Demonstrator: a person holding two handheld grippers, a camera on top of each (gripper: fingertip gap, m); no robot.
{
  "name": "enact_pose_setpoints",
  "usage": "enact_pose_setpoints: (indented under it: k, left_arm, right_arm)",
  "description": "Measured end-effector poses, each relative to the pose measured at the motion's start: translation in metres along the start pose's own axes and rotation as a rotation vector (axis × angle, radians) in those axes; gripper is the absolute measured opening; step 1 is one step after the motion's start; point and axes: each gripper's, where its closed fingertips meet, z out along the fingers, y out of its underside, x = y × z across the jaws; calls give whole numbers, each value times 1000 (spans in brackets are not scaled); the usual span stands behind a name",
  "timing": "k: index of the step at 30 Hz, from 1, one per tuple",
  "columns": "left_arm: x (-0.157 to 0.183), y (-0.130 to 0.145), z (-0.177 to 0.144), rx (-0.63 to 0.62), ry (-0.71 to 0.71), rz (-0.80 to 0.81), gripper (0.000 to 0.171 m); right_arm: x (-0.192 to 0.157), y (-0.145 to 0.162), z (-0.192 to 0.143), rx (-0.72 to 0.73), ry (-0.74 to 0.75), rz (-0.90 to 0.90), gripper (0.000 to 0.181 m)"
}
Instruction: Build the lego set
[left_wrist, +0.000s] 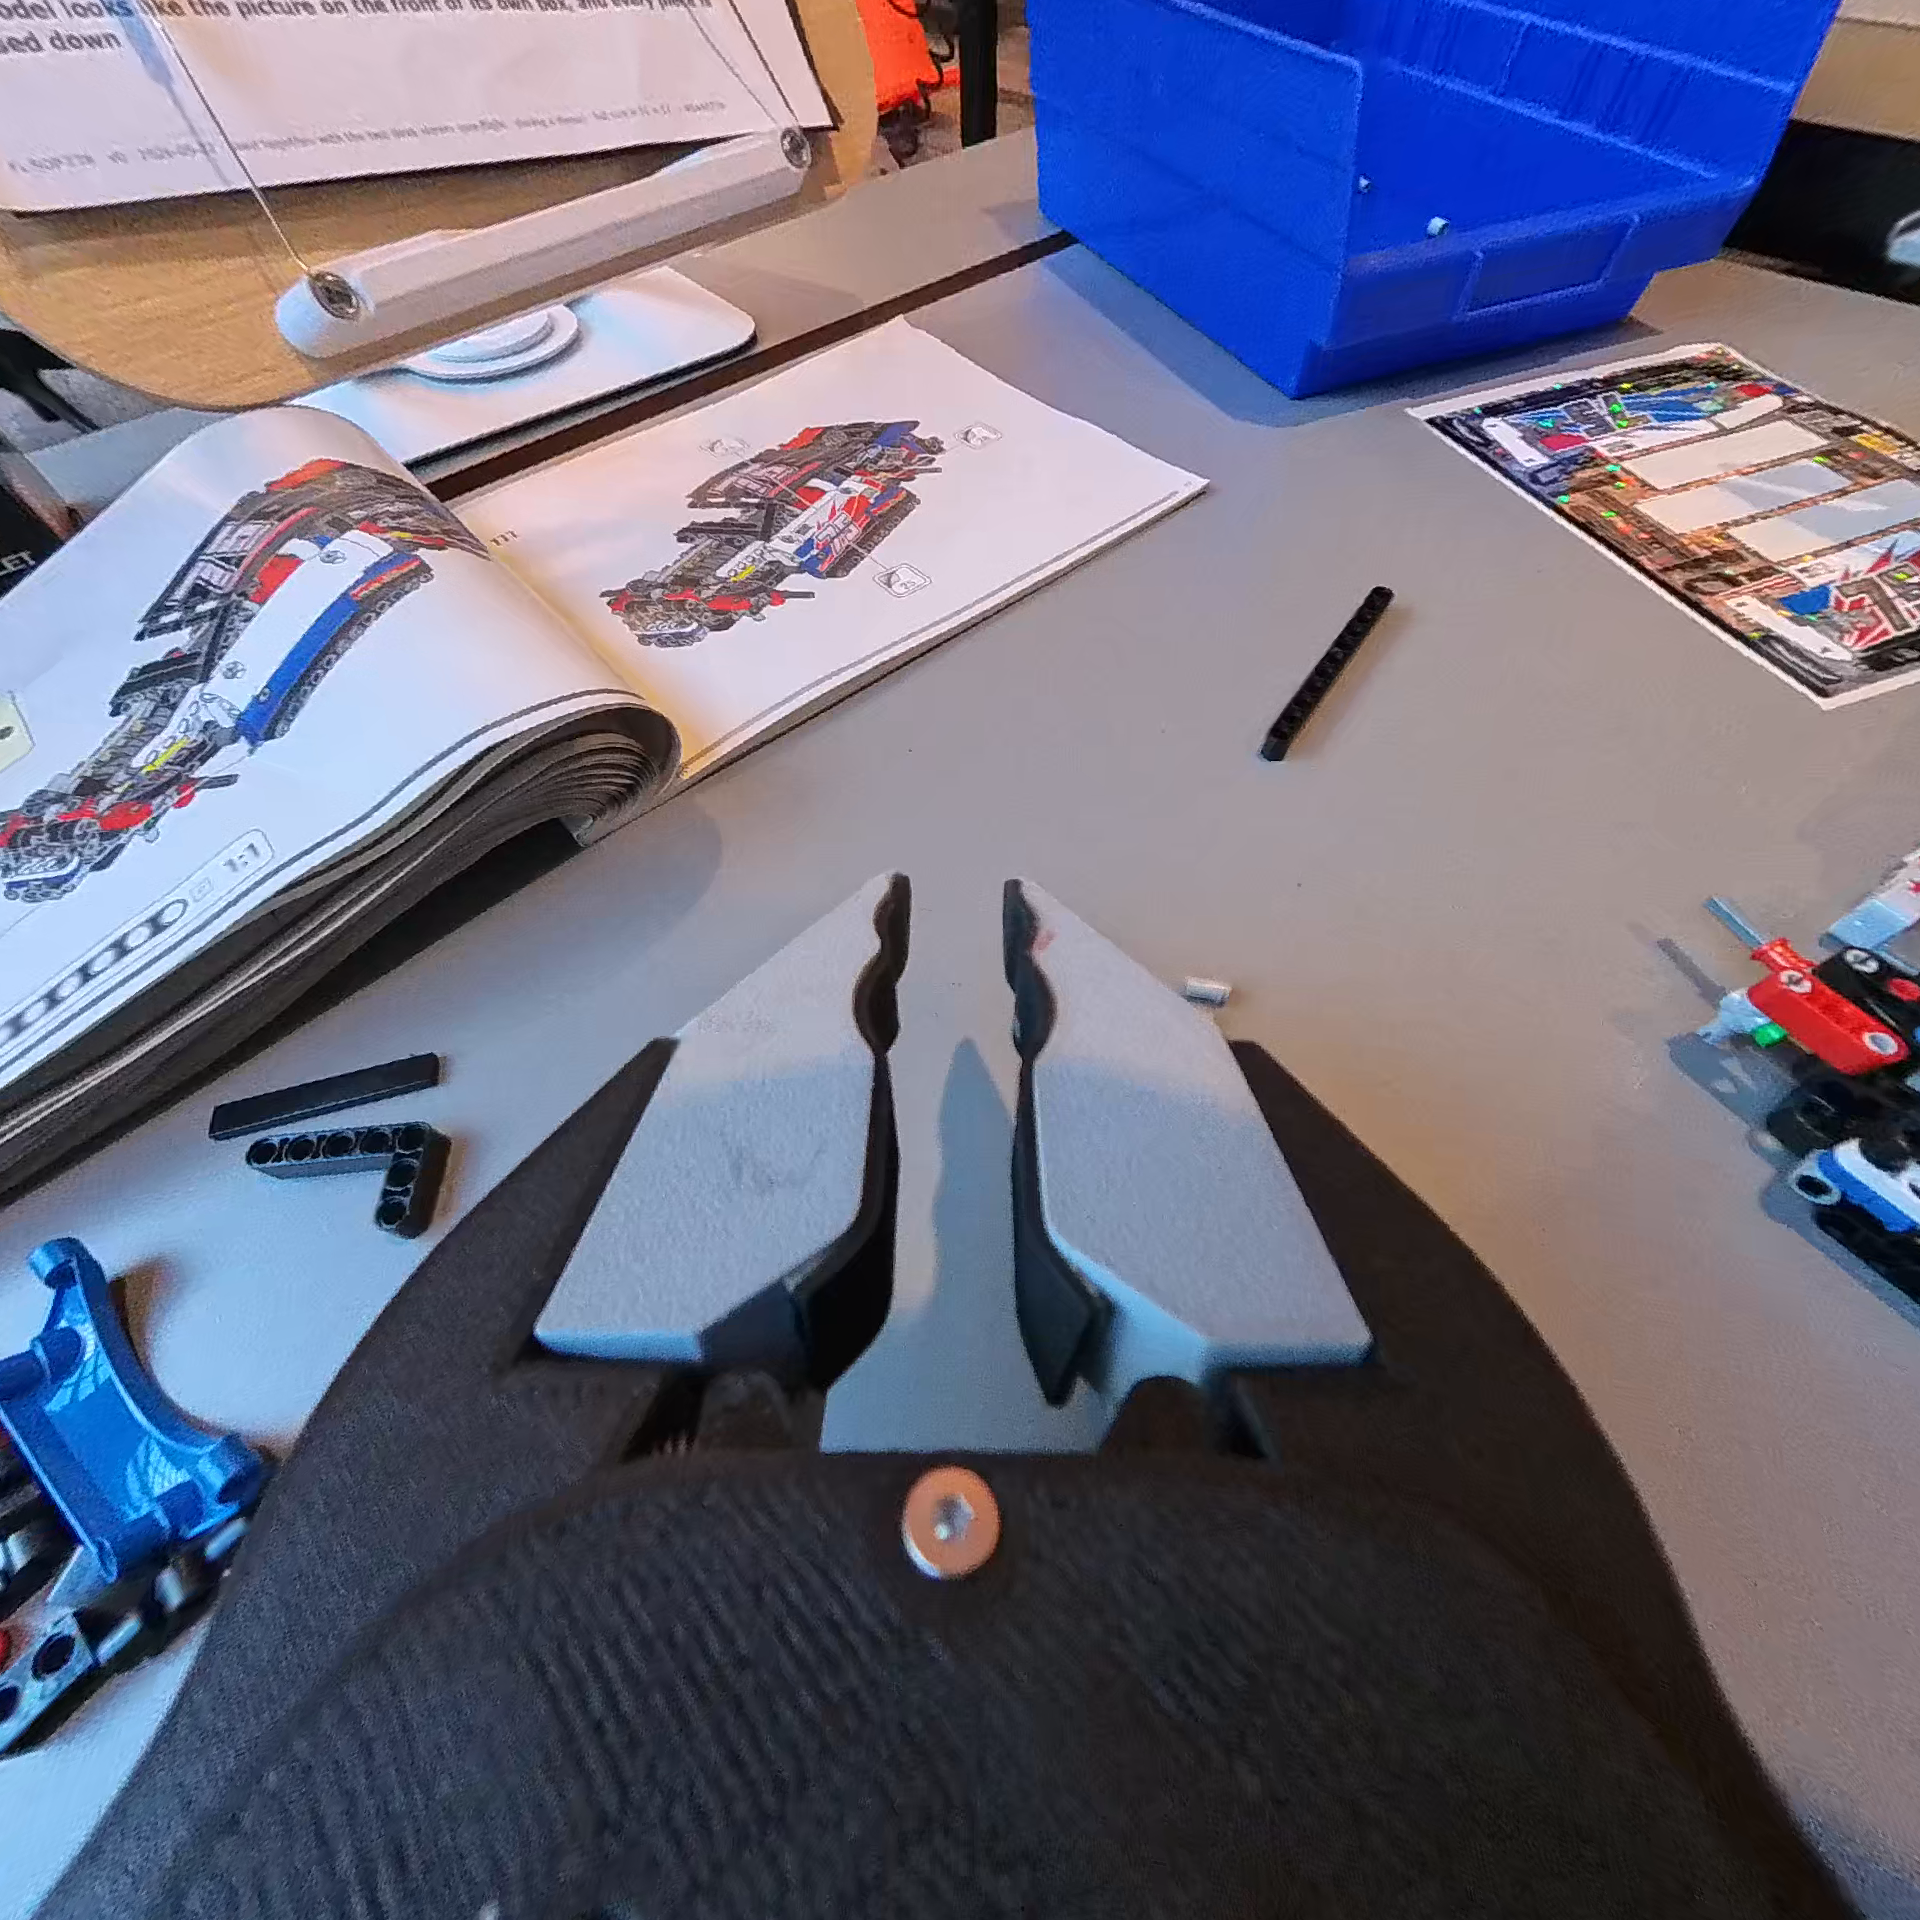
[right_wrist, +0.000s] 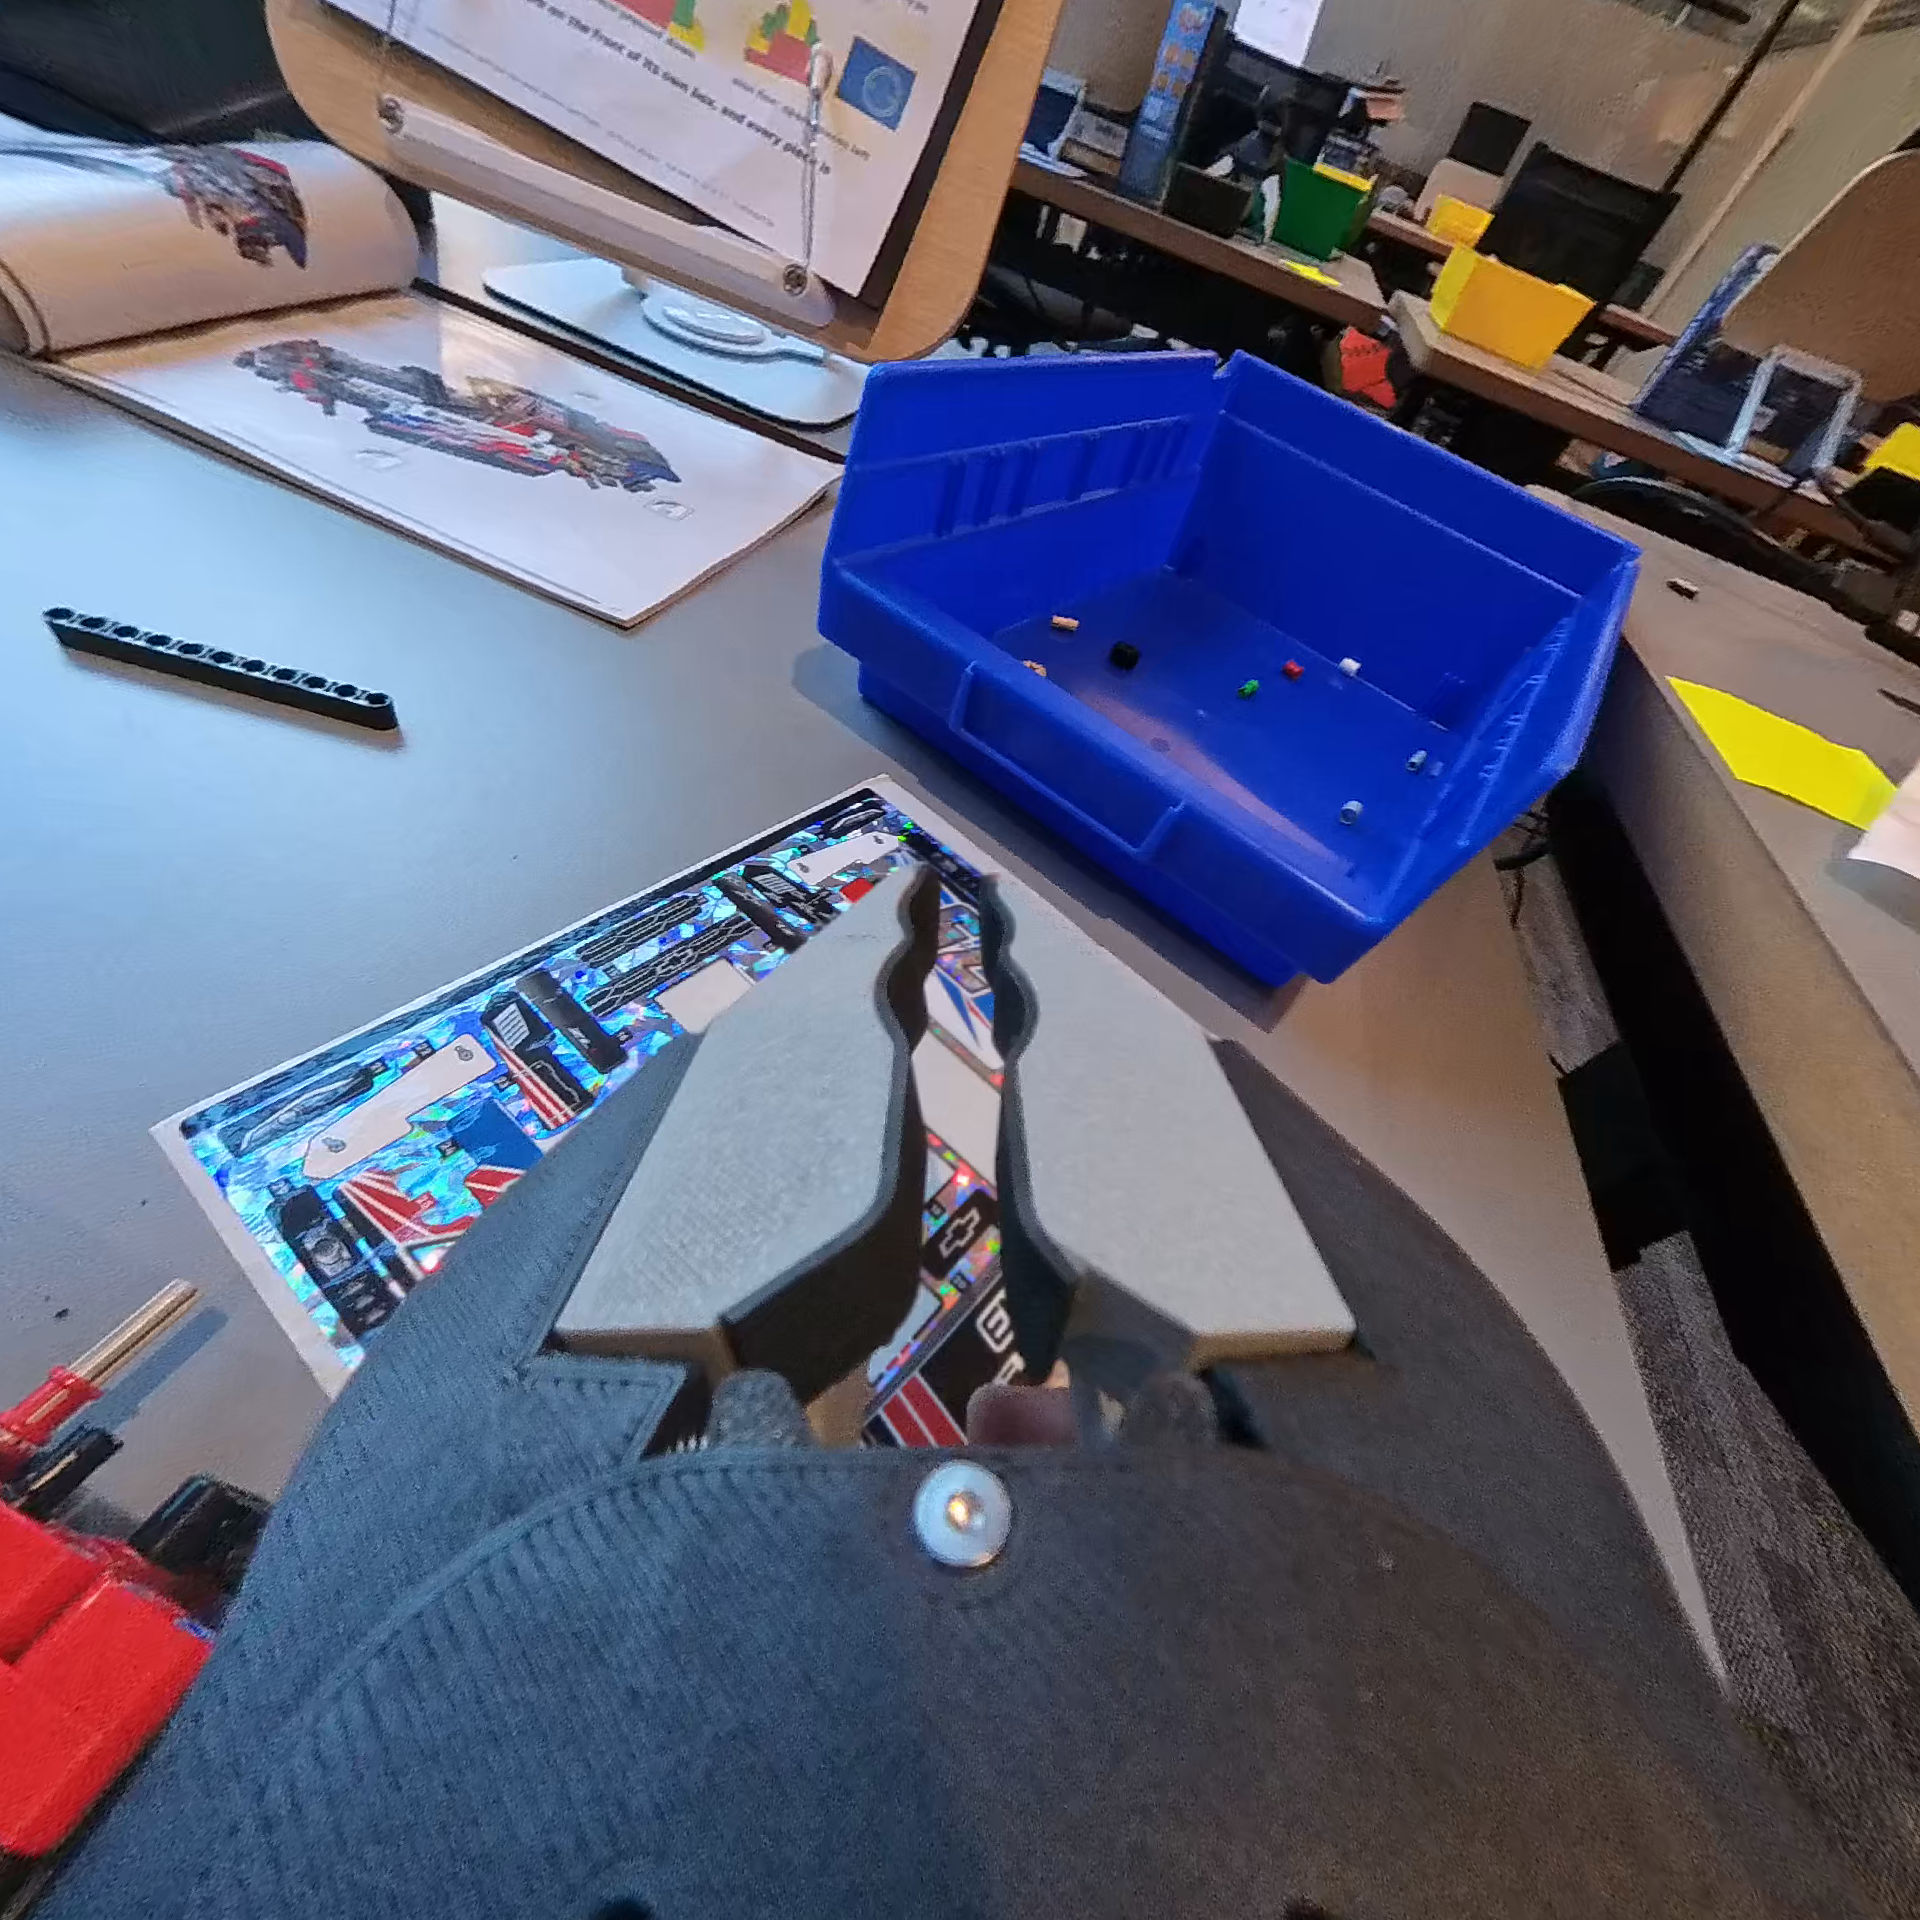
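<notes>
Long beam (left_wrist: 1327, 673) between manual (left_wrist: 831, 540) and sticker sheet (left_wrist: 1704, 520).

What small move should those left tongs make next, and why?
Probably ease forward and right toward the long black beam. The left tongs hang slightly apart and empty above bare table, and that beam lies loose just ahead, with nothing in the way.

**Lego set parts on the worktop**

Long black beam (left_wrist: 1327, 673), single row of holes, flat and alone in mid-worktop. Instruction booklet (left_wrist: 540, 582), open, pages curled at left. Holographic sticker sheet (right_wrist: 582, 1049), flat, several stickers gone. Short black beam (left_wrist: 324, 1095) just beside black L-shaped beam (left_wrist: 358, 1161). Blue bin (right_wrist: 1226, 665), holding a few scattered small pieces.
</notes>
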Motion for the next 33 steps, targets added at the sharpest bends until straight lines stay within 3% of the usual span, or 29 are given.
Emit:
enact_pose_setpoints:
  k: [8,16,33]
  left_arm:
    - [0,-1,1,6,-16,45,14]
    - [-12,-11,-3,70,-95,28,0]
    - [-20,-18,-11,135,-176,35,3]
  right_arm:
    - [7,-6,-5,56,39,1,5]
    - [13,-14,-14,126,77,16,5]
    - [30,-24,-28,245,67,192,10]
